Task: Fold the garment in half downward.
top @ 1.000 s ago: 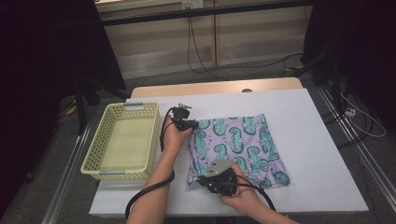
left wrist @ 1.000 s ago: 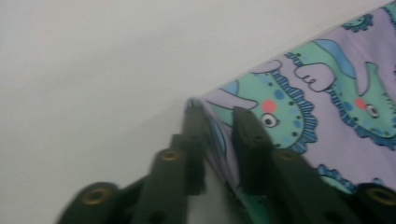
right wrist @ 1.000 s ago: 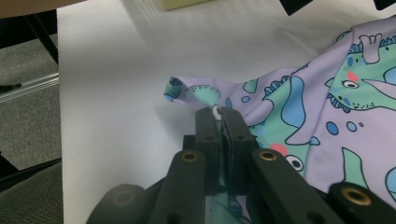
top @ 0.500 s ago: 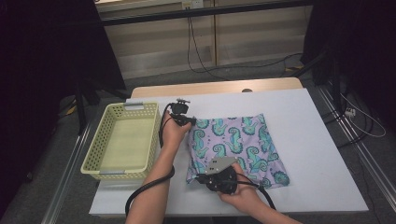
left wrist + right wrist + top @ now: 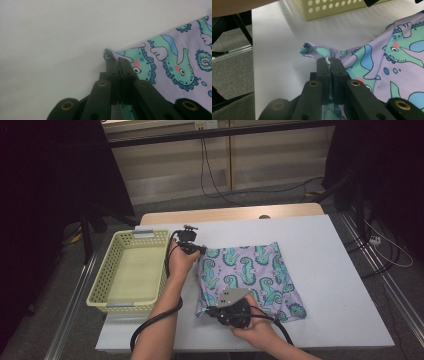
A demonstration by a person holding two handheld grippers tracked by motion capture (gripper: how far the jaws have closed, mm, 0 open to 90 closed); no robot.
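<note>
A lilac cloth printed with green seahorses lies folded on the white table. My left gripper is at its far left corner, jaws shut on the cloth's edge. My right gripper is at the near left corner, jaws shut on a bunched bit of the cloth, lifted slightly off the table. In the left gripper view the seahorse cloth spreads to the right of my left gripper. In the right gripper view the cloth runs right from my right gripper.
A pale yellow perforated basket stands at the table's left side, next to my left forearm; its wall shows in the right gripper view. Black cables trail from both grippers. Bare table lies to the right of the cloth.
Both grippers have shifted slightly left with the cloth's left corners held; the cloth's left edge has moved with them.
</note>
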